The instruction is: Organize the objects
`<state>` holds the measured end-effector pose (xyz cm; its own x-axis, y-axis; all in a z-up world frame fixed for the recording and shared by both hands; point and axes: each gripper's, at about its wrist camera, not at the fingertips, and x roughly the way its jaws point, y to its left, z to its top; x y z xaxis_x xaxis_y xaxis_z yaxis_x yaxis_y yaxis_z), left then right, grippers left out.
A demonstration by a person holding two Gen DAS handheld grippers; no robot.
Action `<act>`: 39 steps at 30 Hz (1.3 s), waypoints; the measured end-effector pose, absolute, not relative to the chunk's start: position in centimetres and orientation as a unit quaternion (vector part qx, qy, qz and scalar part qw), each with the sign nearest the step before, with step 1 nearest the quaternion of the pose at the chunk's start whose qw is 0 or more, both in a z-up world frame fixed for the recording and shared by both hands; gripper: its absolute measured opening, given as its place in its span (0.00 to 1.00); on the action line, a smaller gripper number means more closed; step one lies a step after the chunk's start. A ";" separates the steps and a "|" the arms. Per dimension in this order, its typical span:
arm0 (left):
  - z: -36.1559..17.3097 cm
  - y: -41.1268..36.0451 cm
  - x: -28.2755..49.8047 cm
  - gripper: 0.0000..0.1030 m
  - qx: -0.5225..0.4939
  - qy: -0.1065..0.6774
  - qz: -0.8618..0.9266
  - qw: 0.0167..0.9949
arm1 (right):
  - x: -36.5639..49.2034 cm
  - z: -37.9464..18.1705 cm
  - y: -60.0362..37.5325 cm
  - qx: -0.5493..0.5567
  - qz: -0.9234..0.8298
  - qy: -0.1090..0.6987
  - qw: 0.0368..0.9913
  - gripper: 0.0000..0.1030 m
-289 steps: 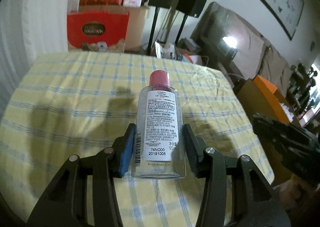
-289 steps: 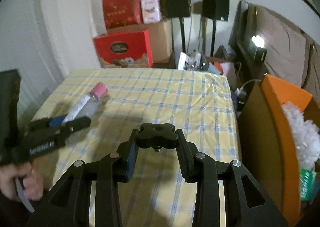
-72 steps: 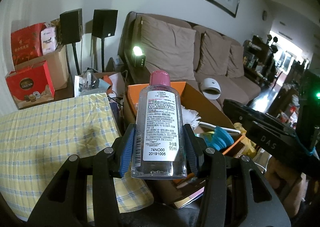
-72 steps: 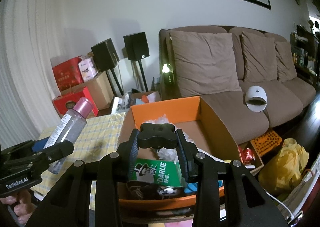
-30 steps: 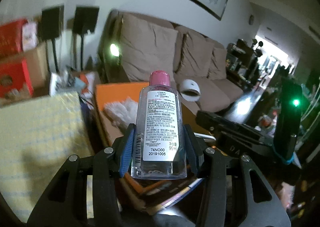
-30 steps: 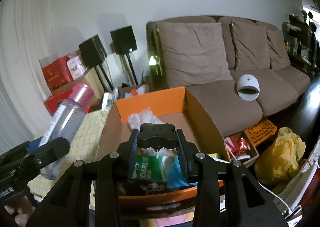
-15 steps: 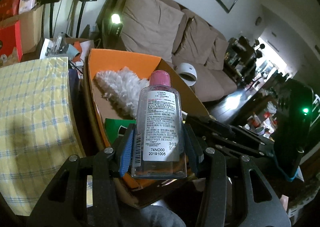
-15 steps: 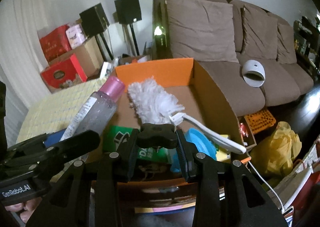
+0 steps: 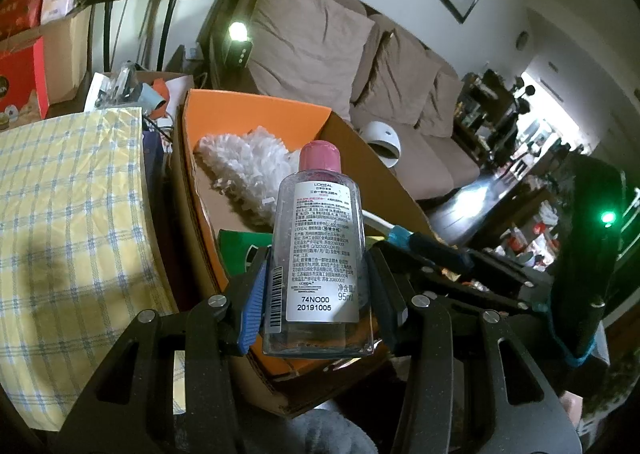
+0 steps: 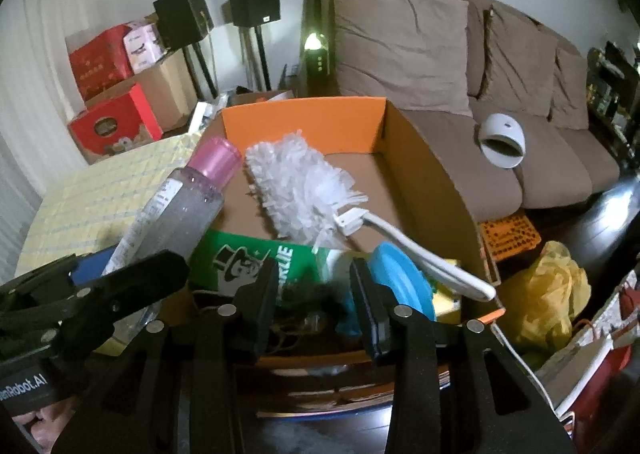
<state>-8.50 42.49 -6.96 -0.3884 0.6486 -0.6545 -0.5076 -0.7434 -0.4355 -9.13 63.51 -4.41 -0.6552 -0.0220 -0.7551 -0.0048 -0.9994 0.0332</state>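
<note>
The left gripper (image 9: 318, 290) has its jaws clamped on the clear bottle (image 9: 318, 254), cap pointing away, above the orange box's (image 9: 240, 113) near-left corner. The right gripper (image 10: 314, 304), jaws apart and empty, hangs over the box's near rim.

Pink-capped clear bottle (image 9: 318, 250), orange box (image 9: 240, 113), yellow-checked tablecloth (image 9: 60, 193)

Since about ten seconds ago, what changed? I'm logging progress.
The left tongs carried the clear bottle from over the checked table to over the orange box. The right tongs, shut on a black knob until half a second ago, now stand open without it. The bottle stays clamped.
</note>
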 end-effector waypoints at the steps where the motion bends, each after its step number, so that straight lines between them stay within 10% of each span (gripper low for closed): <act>1: -7.0 42.5 -8.4 0.43 -0.430 -0.081 0.829 0.348 | -9.1 -4.3 63.5 0.412 -0.911 -0.013 0.001 0.45; 17: -7.5 44.2 -8.1 0.42 -0.420 -0.044 0.843 0.333 | -9.0 -3.7 64.4 0.402 -0.915 0.001 -0.038 0.52; 27: -5.6 42.7 -8.4 0.88 -0.426 -0.024 0.860 0.280 | -8.6 -3.4 64.8 0.399 -0.916 0.000 -0.045 0.57; 39: -2.6 42.1 -7.0 1.00 -0.407 0.035 0.885 0.223 | -6.9 -1.2 65.0 0.398 -0.914 0.019 -0.072 0.80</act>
